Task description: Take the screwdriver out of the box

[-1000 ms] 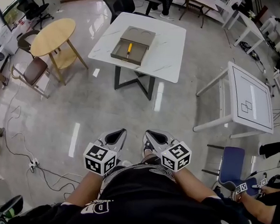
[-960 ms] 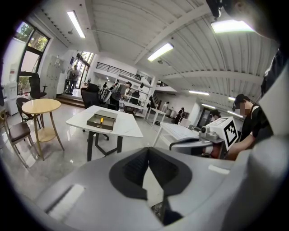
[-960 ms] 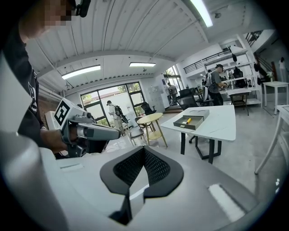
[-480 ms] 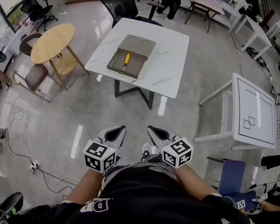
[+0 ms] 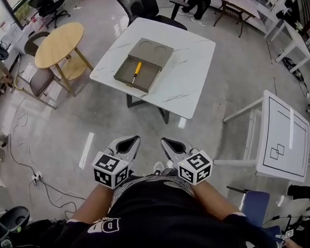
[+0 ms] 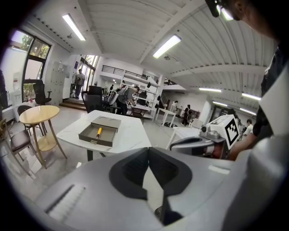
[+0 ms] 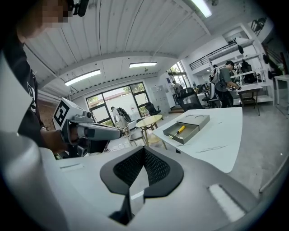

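Ahead, screwdriver (image 5: 136,71) in box (image 5: 127,81) by table (image 5: 192,65) edge, left gripper (image 5: 128,144), right gripper (image 5: 171,146) closed, empty.

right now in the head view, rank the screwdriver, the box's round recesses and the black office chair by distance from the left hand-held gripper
From the left hand-held gripper:
1. screwdriver, lying in the box, near part.
2. round recesses, at the box's far end.
3. black office chair, beyond the table.

The floor (image 5: 66,115) is polished and glossy. The white table (image 5: 192,65) looks like smooth veined marble. The box (image 5: 154,50) is matt grey, the round table (image 5: 58,42) pale wood.
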`<state>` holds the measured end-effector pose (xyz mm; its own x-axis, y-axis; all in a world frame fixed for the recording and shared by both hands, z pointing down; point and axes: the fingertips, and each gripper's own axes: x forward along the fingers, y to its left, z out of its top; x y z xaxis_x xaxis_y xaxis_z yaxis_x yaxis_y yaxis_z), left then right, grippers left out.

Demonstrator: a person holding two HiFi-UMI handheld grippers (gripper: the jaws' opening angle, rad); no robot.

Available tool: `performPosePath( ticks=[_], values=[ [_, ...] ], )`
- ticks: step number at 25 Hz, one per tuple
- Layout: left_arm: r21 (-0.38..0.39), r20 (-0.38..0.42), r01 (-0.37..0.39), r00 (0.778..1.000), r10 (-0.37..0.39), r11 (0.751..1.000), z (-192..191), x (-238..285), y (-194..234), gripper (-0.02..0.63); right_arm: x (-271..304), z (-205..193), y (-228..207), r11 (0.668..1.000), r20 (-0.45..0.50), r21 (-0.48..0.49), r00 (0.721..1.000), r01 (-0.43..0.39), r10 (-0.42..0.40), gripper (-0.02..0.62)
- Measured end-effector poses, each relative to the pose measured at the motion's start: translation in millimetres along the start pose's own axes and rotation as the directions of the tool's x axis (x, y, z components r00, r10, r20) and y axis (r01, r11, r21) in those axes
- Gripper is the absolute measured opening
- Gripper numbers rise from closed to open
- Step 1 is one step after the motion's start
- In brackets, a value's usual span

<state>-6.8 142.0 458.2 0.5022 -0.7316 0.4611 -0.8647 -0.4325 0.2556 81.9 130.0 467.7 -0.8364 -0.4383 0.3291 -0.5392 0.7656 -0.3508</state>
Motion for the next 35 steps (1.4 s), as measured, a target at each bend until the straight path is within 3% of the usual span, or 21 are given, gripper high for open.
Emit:
performPosePath(
  ticks=[7, 18, 35],
  values=[
    [-0.009, -0.007, -0.034, 0.999, 0.033, 0.999, 12.4, 25.6, 2.0, 0.058, 5.7, 11.8, -33.1, 1.0, 0.0, 0.003, 1.0, -0.026, 0.026, -0.005],
    [-0.042, -0.021, -0.038, 0.999, 0.037, 0.998, 15.8, 39.8, 17.5, 0.058, 20.7, 14.7, -47.4, 0.999, -0.029, 0.009, 0.999, -0.042, 0.042, -0.005],
    [-0.041, -0.013, 0.018, 1.0, -0.018, 0.999, 72.3, 96.5, 122.4, 0.058, 121.0, 62.1, -97.5, 1.0, -0.059, 0.016, 0.998, 0.023, -0.022, -0.005]
  ],
)
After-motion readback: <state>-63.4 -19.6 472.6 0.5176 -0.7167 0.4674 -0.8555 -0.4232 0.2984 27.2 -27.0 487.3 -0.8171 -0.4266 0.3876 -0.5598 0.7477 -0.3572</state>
